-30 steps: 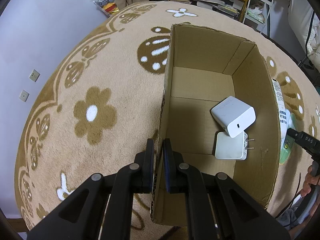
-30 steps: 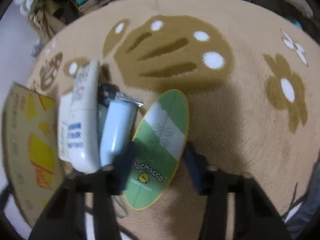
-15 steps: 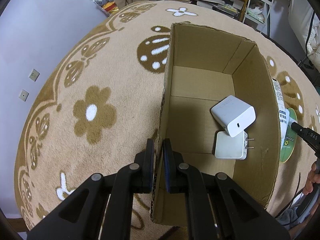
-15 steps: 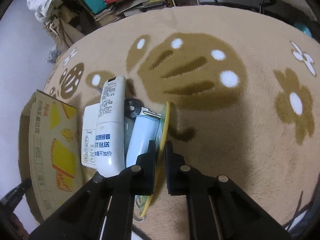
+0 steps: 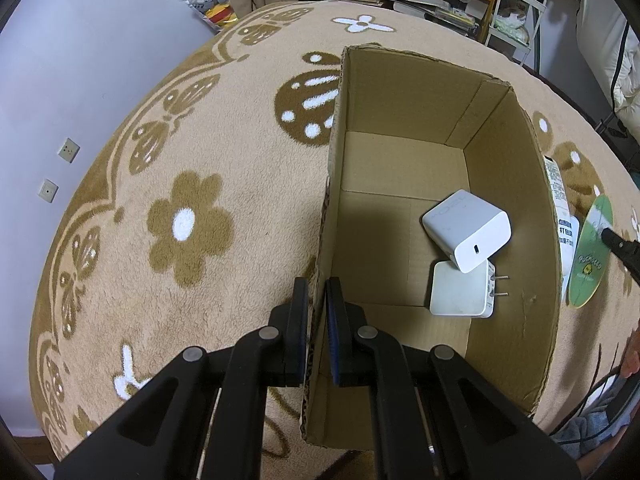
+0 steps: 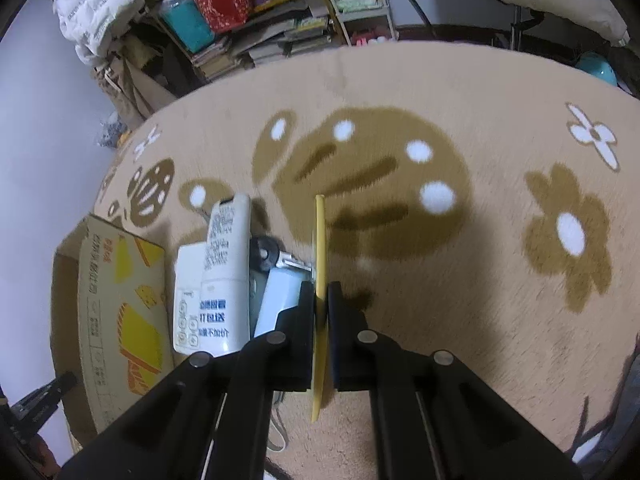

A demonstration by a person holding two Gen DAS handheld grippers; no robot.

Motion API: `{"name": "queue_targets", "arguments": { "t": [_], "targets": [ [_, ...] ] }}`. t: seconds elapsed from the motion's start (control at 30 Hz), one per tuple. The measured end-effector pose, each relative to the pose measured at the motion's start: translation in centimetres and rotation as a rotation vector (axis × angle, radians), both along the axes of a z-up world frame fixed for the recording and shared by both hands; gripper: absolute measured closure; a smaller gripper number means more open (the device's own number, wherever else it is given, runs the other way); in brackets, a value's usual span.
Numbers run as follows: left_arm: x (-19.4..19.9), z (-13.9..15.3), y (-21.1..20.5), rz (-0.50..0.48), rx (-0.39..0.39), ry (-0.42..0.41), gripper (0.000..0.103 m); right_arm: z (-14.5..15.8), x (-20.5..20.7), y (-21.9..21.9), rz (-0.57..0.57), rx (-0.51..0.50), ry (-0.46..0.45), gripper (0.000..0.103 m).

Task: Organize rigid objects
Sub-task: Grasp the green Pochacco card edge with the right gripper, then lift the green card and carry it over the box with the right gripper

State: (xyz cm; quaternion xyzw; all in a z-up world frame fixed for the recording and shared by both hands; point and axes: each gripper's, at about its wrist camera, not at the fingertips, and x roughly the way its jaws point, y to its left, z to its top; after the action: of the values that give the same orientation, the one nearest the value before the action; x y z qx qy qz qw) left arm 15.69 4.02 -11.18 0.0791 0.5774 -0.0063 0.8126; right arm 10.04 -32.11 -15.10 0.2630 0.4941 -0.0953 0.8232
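Here the right claw [image 6: 320, 300] pinches the green oval mirror [image 5: 592, 252] edge-on.

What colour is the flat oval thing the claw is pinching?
The oval is green and white with a yellow rim, best seen from the left wrist.

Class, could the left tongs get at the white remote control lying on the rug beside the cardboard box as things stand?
Probably not: the left tongs are shut on the near wall of the brown cardboard box, and the white remote control lies on the rug beyond the box's opposite wall, beside the right tongs.
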Motion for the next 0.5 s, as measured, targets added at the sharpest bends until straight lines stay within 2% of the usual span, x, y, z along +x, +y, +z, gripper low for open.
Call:
{"name": "queue_targets", "arguments": {
  "t": [0.13, 0.5],
  "targets": [
    [0.0, 0.0, 0.0, 0.001, -0.001, 0.000, 0.095, 1.4, 0.3, 0.6, 0.019, -0.026, -0.038, 0.095],
    [0.1, 0.1, 0.1, 0.002, -0.005, 0.003, 0.095, 7.6, 0.5, 2.9, 0.089, -0.020, -0.241, 0.095]
  ]
}}
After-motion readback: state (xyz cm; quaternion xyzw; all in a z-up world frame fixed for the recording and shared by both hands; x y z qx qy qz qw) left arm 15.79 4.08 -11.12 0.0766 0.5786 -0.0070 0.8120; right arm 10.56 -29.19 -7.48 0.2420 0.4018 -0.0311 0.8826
